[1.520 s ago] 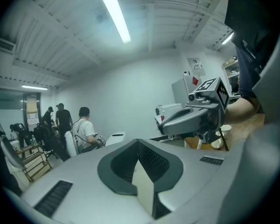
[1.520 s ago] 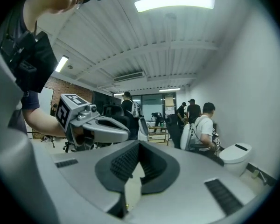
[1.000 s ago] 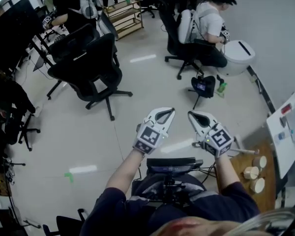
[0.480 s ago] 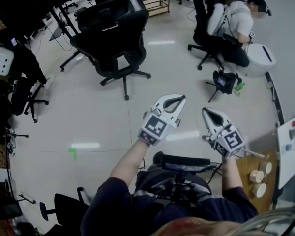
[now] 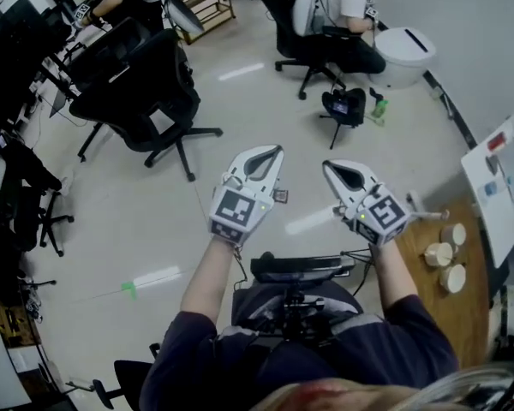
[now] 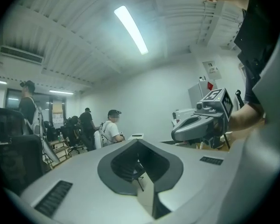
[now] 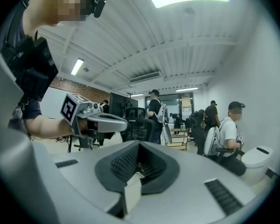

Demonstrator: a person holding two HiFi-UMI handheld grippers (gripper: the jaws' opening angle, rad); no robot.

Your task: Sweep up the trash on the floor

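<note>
L gripper [image 5: 270,152]: white moulded plastic w/ black ribbed pads, jaws together, nothing btwn. R gripper [image 5: 331,169], just right of L gripper, same build, also closed & empty. Small green scrap [image 5: 129,290] lies flat on glossy pale floor [image 5: 154,221], low-left of L gripper, well apart. Right of L gripper: brown wooden table [image 5: 433,311] w/ round pale cups [image 5: 437,253], contents can't tell. Up-left of L gripper: black swivel office chair [image 5: 146,92]. Far up-right: white round lidded bin [image 5: 407,48], inside unseen.
</note>
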